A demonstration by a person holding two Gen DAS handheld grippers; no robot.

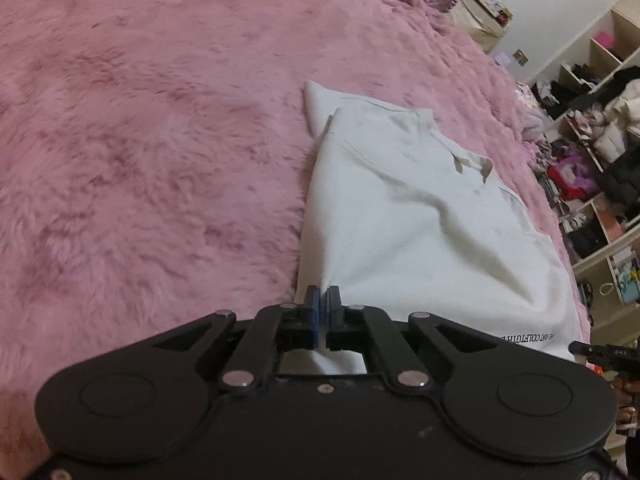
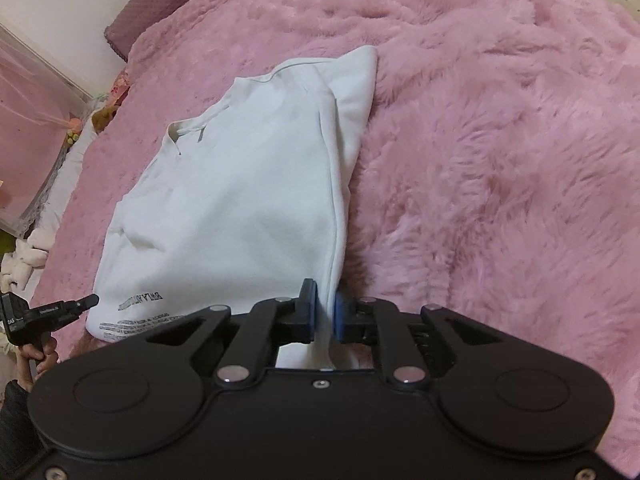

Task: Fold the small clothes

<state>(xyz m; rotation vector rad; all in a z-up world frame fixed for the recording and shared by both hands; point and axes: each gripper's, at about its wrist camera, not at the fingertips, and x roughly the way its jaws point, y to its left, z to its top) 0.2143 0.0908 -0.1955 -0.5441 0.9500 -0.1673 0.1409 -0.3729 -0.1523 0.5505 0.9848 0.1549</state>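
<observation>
White shirt (image 1: 420, 216) lengthwise away from both grippers—hem corners in pinched jaws.

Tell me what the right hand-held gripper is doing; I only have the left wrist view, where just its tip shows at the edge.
Observer: The right hand-held gripper is shut on the bottom hem of the white T-shirt, at the corner nearest it.
Operator: Is the sleeve on that side spread out flat?
Observer: No, the sleeve lies tucked along the side edge, partly under the body of the shirt.
Operator: Anything beyond the shirt on that side?
Observer: Only the pink fluffy blanket, with a purple textured cushion at the far edge near the wall.
</observation>
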